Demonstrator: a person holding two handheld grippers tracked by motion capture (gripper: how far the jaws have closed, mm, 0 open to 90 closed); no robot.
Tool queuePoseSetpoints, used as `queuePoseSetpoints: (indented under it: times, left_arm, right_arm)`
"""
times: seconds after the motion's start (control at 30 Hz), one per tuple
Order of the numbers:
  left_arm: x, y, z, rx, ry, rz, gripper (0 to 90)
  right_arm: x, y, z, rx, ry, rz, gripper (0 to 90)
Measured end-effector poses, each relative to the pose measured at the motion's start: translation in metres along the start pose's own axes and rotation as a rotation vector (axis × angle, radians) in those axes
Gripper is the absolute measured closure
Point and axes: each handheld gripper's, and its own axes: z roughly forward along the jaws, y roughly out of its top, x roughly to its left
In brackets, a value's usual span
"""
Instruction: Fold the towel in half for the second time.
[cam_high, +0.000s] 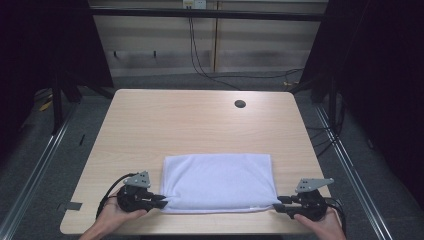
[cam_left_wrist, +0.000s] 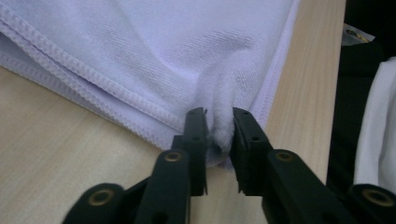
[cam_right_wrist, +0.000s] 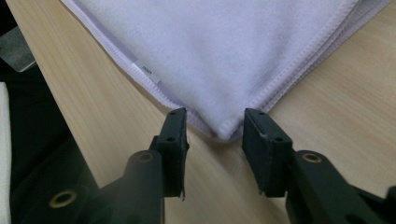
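Note:
A white towel (cam_high: 220, 180) lies folded into a rectangle near the front of the wooden table (cam_high: 200, 120). My left gripper (cam_high: 162, 201) lies at its front left corner. In the left gripper view, a pinched-up ridge of towel (cam_left_wrist: 223, 112) stands between the slightly parted jaws of the left gripper (cam_left_wrist: 219, 116), loosely and not squeezed. My right gripper (cam_high: 278, 204) lies at the front right corner. In the right gripper view its jaws (cam_right_wrist: 212, 116) stand open on either side of the flat towel corner (cam_right_wrist: 224, 128), which rests on the table.
The table's front edge runs just behind both grippers, and a hand holds each. A round cable hole (cam_high: 240, 104) sits at the back right of the table. Cables (cam_high: 200, 65) hang behind the table, and dark frames stand on both sides.

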Motion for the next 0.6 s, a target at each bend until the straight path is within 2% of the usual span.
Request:
queuePoseSetpoints:
  times: [0.07,0.1,0.13,0.17,0.2,0.23,0.27,0.3,0.37,0.43,0.47,0.5,0.6]
  left_arm:
    - [-0.001,0.0,-0.007,-0.064,0.038,-0.003,66.1]
    - [0.0,0.0,-0.015,-0.123,0.047,-0.016,64.0]
    - [0.002,0.001,-0.019,-0.159,0.053,-0.026,61.8]
    - [0.005,0.001,-0.025,-0.21,0.062,-0.051,58.7]
    - [0.008,0.001,-0.031,-0.26,0.086,-0.076,56.5]
    - [0.013,0.001,-0.037,-0.314,0.126,-0.11,55.2]
    - [0.017,0.001,-0.039,-0.34,0.151,-0.139,52.7]
    - [0.023,0.0,-0.041,-0.362,0.184,-0.183,49.4]
    - [0.033,-0.003,-0.042,-0.351,0.239,-0.23,45.5]
    - [0.039,-0.006,-0.043,-0.34,0.242,-0.237,42.8]
    - [0.039,-0.008,-0.043,-0.331,0.251,-0.232,42.1]
    - [0.039,-0.009,-0.044,-0.324,0.238,-0.227,41.1]
    - [0.037,-0.01,-0.044,-0.322,0.239,-0.231,38.0]
  right_arm:
    - [0.0,-0.002,-0.004,-0.029,-0.002,0.006,54.6]
    - [0.0,-0.002,-0.006,-0.054,0.0,0.011,53.1]
    - [0.0,-0.001,-0.01,-0.103,-0.012,0.022,47.8]
    - [-0.001,0.0,-0.014,-0.146,-0.036,0.023,43.3]
    - [-0.001,0.002,-0.018,-0.207,-0.066,0.029,43.0]
    - [-0.004,0.004,-0.022,-0.26,-0.071,0.04,42.6]
    - [-0.007,0.007,-0.024,-0.303,-0.074,0.064,41.2]
    - [-0.01,0.01,-0.024,-0.318,-0.09,0.076,38.7]
    - [-0.02,0.016,-0.024,-0.335,-0.132,0.099,36.3]
    - [-0.027,0.018,-0.024,-0.349,-0.167,0.109,34.1]
    - [-0.03,0.018,-0.023,-0.348,-0.216,0.112,31.8]
    - [-0.032,0.016,-0.023,-0.354,-0.233,0.12,31.0]
    - [-0.035,0.009,-0.022,-0.338,-0.249,0.135,29.9]
